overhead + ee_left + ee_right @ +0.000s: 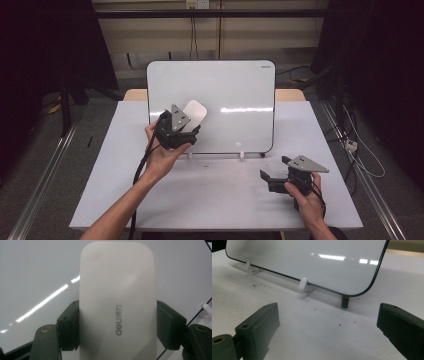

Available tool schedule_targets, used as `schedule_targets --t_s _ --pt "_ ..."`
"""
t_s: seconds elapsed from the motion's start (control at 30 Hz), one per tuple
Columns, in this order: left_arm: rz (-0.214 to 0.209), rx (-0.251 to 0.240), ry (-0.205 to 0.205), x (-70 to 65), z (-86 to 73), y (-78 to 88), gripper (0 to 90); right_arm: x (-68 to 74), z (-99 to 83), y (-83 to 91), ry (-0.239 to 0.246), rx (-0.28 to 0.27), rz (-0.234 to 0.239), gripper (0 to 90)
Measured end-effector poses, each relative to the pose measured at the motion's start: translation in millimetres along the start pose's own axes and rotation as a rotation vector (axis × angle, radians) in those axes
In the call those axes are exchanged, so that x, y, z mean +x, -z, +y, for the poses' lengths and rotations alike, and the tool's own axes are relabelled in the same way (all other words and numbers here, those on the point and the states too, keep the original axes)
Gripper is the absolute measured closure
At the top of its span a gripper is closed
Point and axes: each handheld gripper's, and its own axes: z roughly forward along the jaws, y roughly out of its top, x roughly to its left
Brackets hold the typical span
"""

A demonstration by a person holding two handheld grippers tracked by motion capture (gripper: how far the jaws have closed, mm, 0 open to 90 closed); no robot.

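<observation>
The white table is filling the middle of the high view, and the whiteboard is standing propped at its far side, upper centre of the frame, leaning back on small white pegs that I am seeing in the upper half of my right gripper view. My left gripper is hovering left of centre in the high view, right in front of the whiteboard's lower left area, and I am clamping the white eraser between its pads, gripping it by both long sides; the eraser is running up the middle of my left gripper view with its grey printed lettering facing the camera, and it is poking out up and to the right of the jaws in the high view. My right gripper is resting low at the lower right of the high view, its jaws standing wide apart with nothing between them, bare tabletop showing in the gap.
</observation>
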Motion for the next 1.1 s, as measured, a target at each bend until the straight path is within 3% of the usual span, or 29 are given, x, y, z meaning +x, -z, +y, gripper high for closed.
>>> schedule_targets --t_s 0.47,0.67,0.87,1.1 --pt "0.04 0.024 0.052 17.5 -29.6 14.4 31.1 -2.7 1.0 -2.3 -0.012 0.002 -0.01 4.3" --pt "0.053 0.062 0.041 17.4 -38.6 18.2 31.0 -2.4 0.2 -1.8 -0.006 0.004 -0.004 4.4" --pt "0.071 0.084 0.057 20.0 -50.8 19.0 31.1 -3.0 -0.2 -0.7 -0.005 0.009 0.0 4.3" --pt "0.109 0.108 0.056 23.1 -64.1 11.2 31.1 -3.3 -0.4 -1.0 0.0 0.013 0.005 4.3"
